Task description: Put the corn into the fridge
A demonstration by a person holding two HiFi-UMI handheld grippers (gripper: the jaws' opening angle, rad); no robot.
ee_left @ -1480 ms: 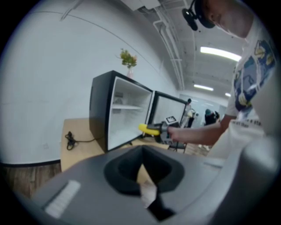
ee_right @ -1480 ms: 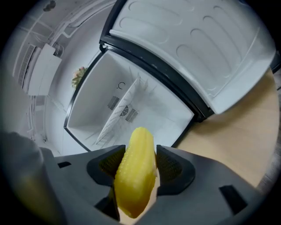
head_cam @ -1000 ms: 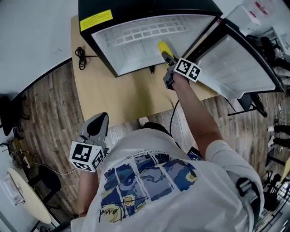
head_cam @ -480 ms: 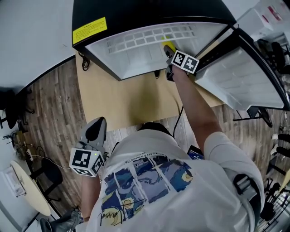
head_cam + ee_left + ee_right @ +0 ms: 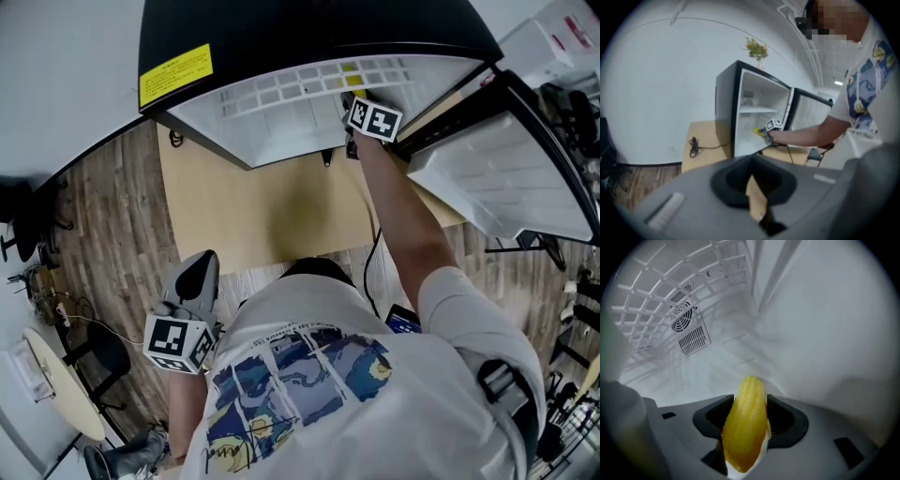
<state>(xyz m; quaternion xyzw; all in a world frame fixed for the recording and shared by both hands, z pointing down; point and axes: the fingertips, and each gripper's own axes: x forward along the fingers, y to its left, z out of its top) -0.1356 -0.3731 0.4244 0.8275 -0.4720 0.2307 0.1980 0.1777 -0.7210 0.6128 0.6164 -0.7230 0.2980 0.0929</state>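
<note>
While the right gripper (image 5: 356, 101) reaches into the open fridge (image 5: 309, 33), its jaws are clamped on the yellow corn (image 5: 745, 427), held inside the white compartment below a wire shelf (image 5: 661, 287). Down by the person's side, above the wooden floor (image 5: 103, 225), the left gripper (image 5: 199, 267) has its jaws closed together, holding nothing.

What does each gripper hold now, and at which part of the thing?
The right gripper holds the corn, with its jaws pressing the two sides near the middle. The left gripper holds nothing.
</note>
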